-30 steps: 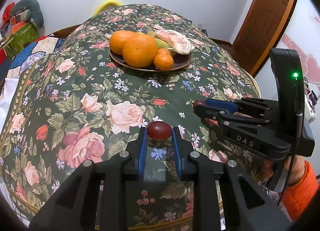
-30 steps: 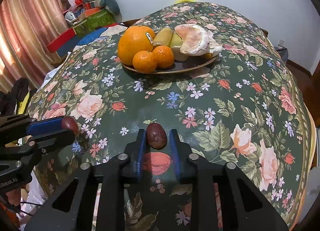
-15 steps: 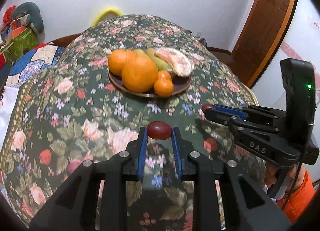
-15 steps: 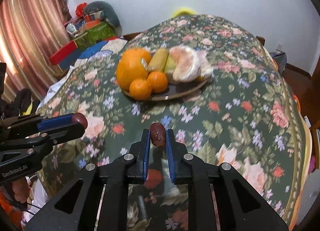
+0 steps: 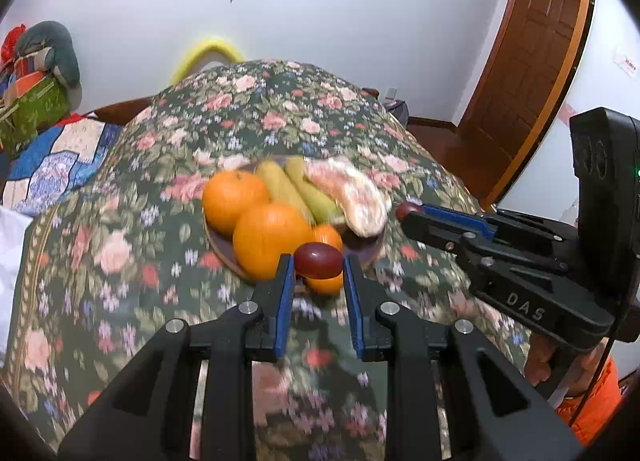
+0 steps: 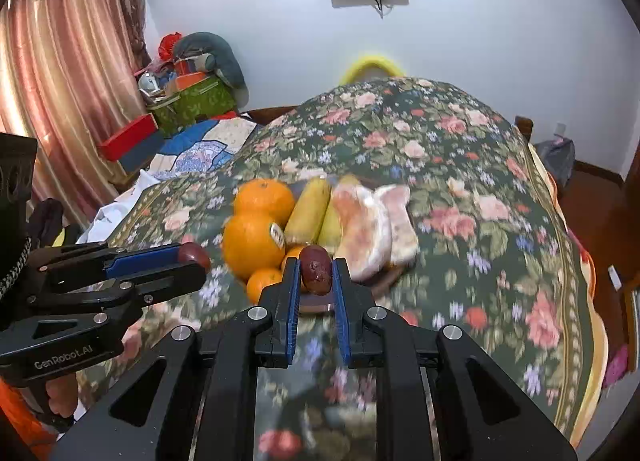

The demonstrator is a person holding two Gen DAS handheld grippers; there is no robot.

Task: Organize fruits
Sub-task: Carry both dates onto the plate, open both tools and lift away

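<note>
I'm holding a small dark-red fruit in each hand — my left gripper (image 5: 318,273) is pinching a smooth red one (image 5: 318,265) right at its fingertips, my right gripper (image 6: 316,275) is squeezing a wrinkled one (image 6: 316,270) the same way, so neither rolls loose. Both are hanging in the air, clear of the flowered tablecloth (image 6: 480,189), and pointing at the plate (image 5: 362,251) where oranges (image 5: 270,239), bananas (image 5: 280,187) and peeled pomelo (image 5: 354,197) are piled — that, I'm guessing, is where these two belong.
</note>
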